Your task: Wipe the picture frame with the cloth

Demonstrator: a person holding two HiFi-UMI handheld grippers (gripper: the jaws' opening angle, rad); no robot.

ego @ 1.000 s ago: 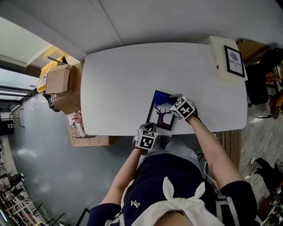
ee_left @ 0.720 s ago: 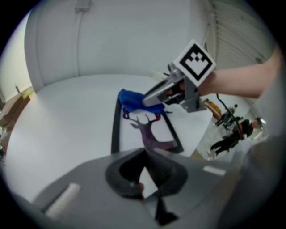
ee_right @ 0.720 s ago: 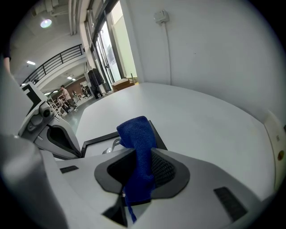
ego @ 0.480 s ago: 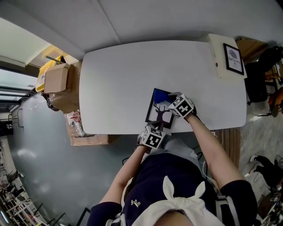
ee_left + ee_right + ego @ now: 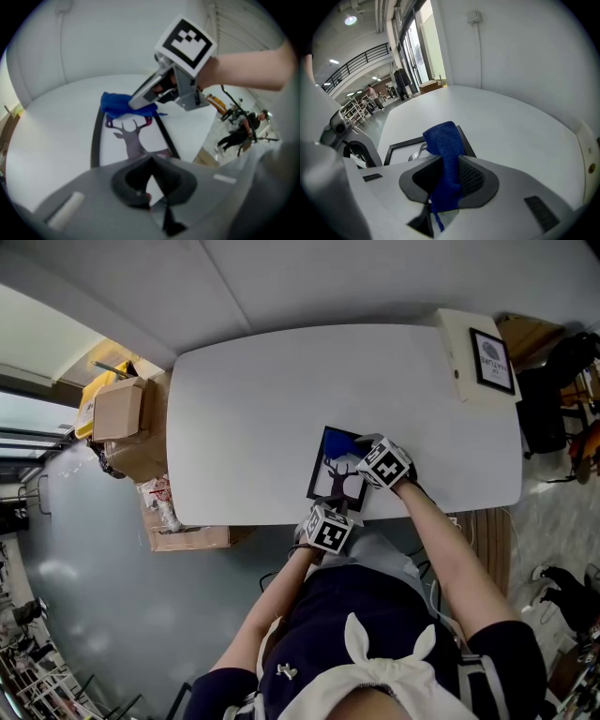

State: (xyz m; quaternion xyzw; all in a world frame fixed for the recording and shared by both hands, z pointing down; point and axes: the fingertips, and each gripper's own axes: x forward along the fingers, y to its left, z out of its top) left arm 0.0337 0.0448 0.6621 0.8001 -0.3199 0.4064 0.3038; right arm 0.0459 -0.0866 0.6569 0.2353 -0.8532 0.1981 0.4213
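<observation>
Cloth [image 5: 446,140], blue and soft, is sitting squeezed in the right claw [image 5: 440,183], and it is pressing down on the far right corner of the picture frame [image 5: 330,486]. The picture frame is lying flat on the white table [image 5: 253,399], close to the near edge. The left claw [image 5: 150,178] is pinching the near edge of the picture frame, jaws nearly together. A second ago the left claw was hanging a little off to the side; the right claw is staying at the same corner.
</observation>
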